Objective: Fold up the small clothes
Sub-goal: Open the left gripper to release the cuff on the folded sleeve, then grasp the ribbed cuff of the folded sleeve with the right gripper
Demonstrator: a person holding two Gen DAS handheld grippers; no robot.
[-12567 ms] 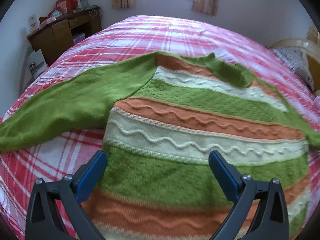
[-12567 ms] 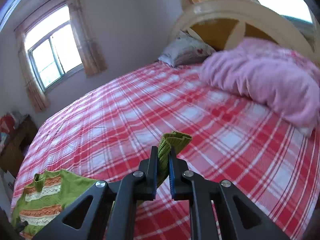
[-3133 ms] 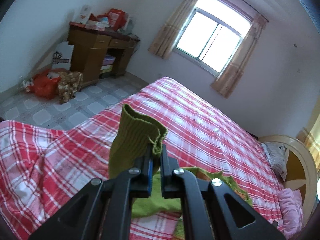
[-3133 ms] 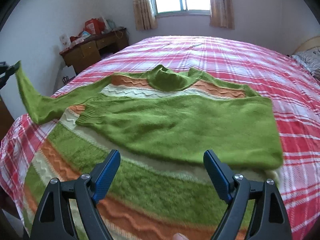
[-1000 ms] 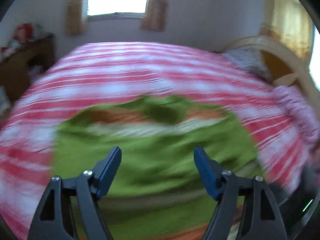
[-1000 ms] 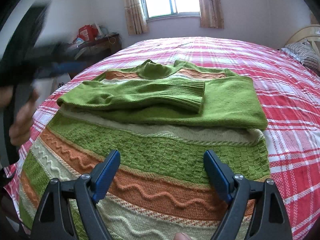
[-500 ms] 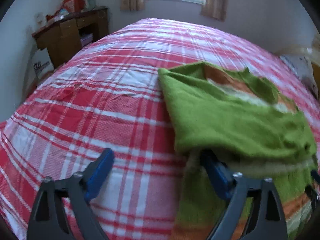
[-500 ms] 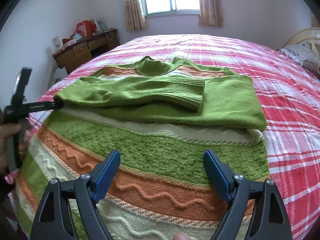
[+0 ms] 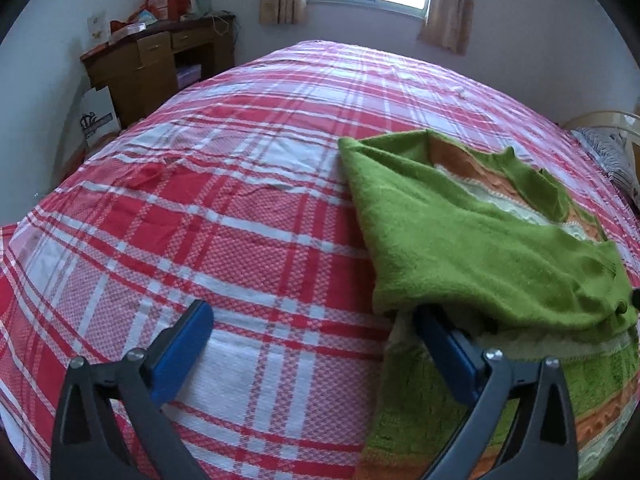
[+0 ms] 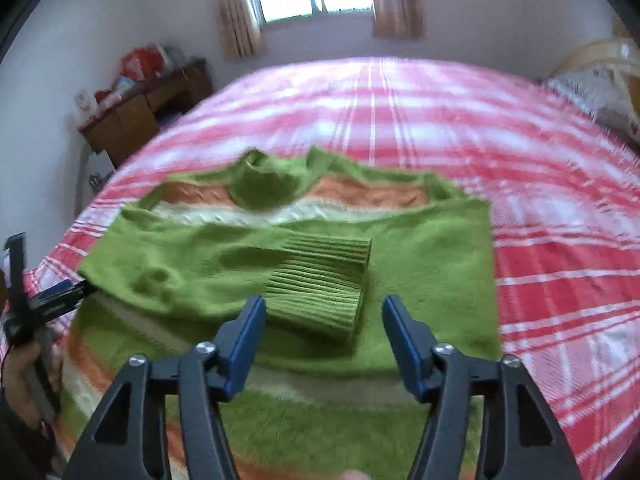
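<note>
A knitted sweater point(image 9: 480, 248) with green, orange and cream stripes lies flat on the red plaid bed point(image 9: 240, 208), both green sleeves folded across its chest. My left gripper point(image 9: 314, 344) stands at the sweater's left edge with its jaws opening wide. Its right finger point(image 9: 448, 352) is tucked under the folded sleeve's edge, and its left one is over bare sheet. My right gripper point(image 10: 326, 336) hovers low over the sweater point(image 10: 432, 248), jaws closing, with the ribbed cuff point(image 10: 320, 280) of the upper sleeve just beyond and between its tips. The pads do not touch it.
A hand point(image 10: 24, 360) holds the left gripper point(image 10: 52, 296) at the sweater's left side. A cluttered wooden desk point(image 9: 160, 68) and a white bag point(image 9: 98, 120) stand past the bed's far left corner. A pillow point(image 10: 592, 92) lies at the headboard on the right.
My right gripper has moved forward and up over the chest toward the cuff, and its jaws have narrowed. The left gripper swung to the sweater's left edge, widened, then stayed put.
</note>
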